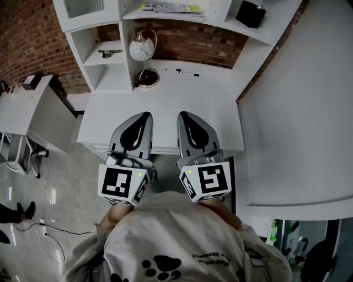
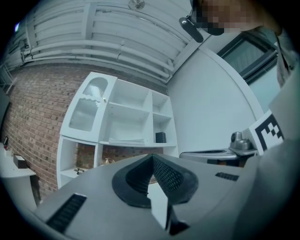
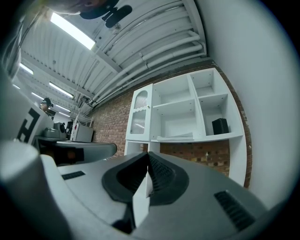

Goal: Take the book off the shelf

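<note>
White desk (image 1: 165, 104) and shelf unit (image 1: 105, 33) stand against a brick wall (image 1: 33, 38) in the head view. The left gripper (image 1: 145, 116) and right gripper (image 1: 182, 115) hover side by side over the desk's near edge. The book (image 1: 168, 7) lies flat on an upper shelf, near a black box (image 1: 251, 14). Left gripper view: jaws pressed together with nothing between them, book well ahead. Right gripper view: jaws likewise closed and empty, book lying flat on its shelf.

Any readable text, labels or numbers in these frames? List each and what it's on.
None is legible.
Print on the sweatshirt: upside down, too blurred to read.
Cover of the book: too small to read.
Cubes on left hand-held gripper and right hand-held gripper: square marker patterns only, no words.
</note>
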The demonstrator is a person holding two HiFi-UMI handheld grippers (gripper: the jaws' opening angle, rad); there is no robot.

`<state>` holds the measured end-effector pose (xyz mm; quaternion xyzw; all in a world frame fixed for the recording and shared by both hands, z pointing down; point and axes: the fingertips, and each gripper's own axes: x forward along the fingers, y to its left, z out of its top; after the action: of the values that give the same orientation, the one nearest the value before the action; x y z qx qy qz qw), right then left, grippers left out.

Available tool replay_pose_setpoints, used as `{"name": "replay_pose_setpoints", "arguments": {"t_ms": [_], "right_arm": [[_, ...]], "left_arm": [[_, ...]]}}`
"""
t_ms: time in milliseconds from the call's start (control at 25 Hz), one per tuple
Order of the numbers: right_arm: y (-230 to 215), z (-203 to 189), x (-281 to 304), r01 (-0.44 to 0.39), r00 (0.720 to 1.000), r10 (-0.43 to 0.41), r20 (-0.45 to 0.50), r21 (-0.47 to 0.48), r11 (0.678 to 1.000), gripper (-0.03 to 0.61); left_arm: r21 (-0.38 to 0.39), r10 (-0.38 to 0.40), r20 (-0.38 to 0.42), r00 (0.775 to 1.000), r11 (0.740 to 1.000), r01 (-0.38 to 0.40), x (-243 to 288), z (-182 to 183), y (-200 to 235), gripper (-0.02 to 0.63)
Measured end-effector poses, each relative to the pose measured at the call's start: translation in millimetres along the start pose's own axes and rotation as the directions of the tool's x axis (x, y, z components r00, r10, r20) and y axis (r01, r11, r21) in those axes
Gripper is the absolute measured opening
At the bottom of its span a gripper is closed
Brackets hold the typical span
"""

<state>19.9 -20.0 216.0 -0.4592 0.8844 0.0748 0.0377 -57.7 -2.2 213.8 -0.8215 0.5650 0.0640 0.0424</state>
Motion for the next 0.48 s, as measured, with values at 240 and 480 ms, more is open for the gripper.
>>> {"name": "replay_pose_setpoints", "arguments": {"t_ms": [240, 480], "right_arm": [[-20, 0, 58, 0.005, 1.0, -0.005, 0.01, -0.032, 0.999, 0.018], [-40, -1, 117, 0.03, 0.999, -0.029, 0.014, -0.039, 0.999, 0.018]], "left_arm": [[0.0, -0.014, 0.023, 1.0, 1.0, 0.014, 52, 3, 37, 0.008], [-0.013, -0.045, 0.031, 0.998, 0.999, 0.046, 105, 2, 77, 0.008]]}}
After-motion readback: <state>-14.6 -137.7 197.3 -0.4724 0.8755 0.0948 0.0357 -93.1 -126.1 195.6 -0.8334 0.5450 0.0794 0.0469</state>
